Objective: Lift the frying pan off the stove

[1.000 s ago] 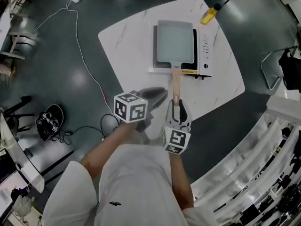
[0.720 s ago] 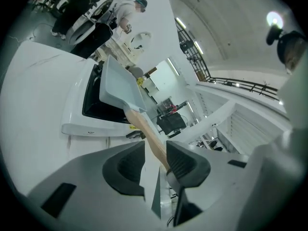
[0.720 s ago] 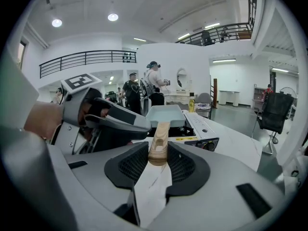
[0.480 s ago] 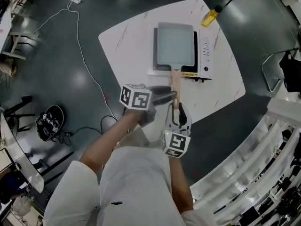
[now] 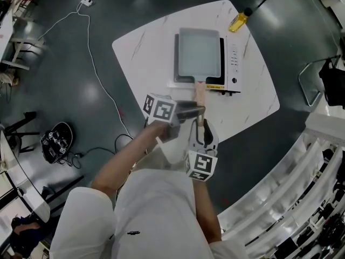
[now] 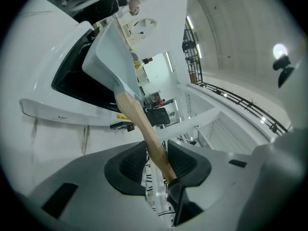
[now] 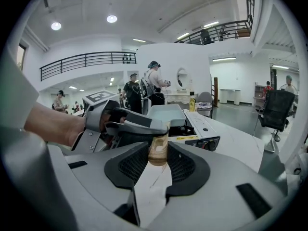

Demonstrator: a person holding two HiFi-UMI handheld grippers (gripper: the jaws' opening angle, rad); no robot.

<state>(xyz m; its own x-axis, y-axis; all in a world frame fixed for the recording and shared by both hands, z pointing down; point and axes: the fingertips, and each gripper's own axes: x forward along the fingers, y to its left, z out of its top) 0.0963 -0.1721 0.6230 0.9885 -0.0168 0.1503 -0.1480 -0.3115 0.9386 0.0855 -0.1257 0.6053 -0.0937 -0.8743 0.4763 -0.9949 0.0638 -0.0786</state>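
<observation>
A rectangular grey frying pan [image 5: 198, 53] sits on a portable stove [image 5: 233, 63] on the white table [image 5: 145, 42]. Its wooden handle [image 5: 200, 93] points toward me. My right gripper [image 5: 201, 124] is shut on the handle's end [image 7: 158, 146], with a pad on each side. My left gripper [image 5: 200, 111] comes in from the left, just ahead of the right one. Its jaws are closing with the handle [image 6: 144, 124] between them, and both pads touch the wood. The pan [image 6: 113, 57] rests flat on the stove [image 6: 72, 81].
A yellow bottle [image 5: 240, 18] stands at the table's far corner behind the stove. The stove's knob panel [image 7: 202, 126] faces right. A white cable [image 5: 91, 53] runs across the dark floor on the left. A chair [image 5: 315, 85] stands right of the table. People stand in the background.
My left gripper swung in from the left, opened and came round the pan handle ahead of the right gripper. The right gripper kept its hold, and the pan stayed on the stove.
</observation>
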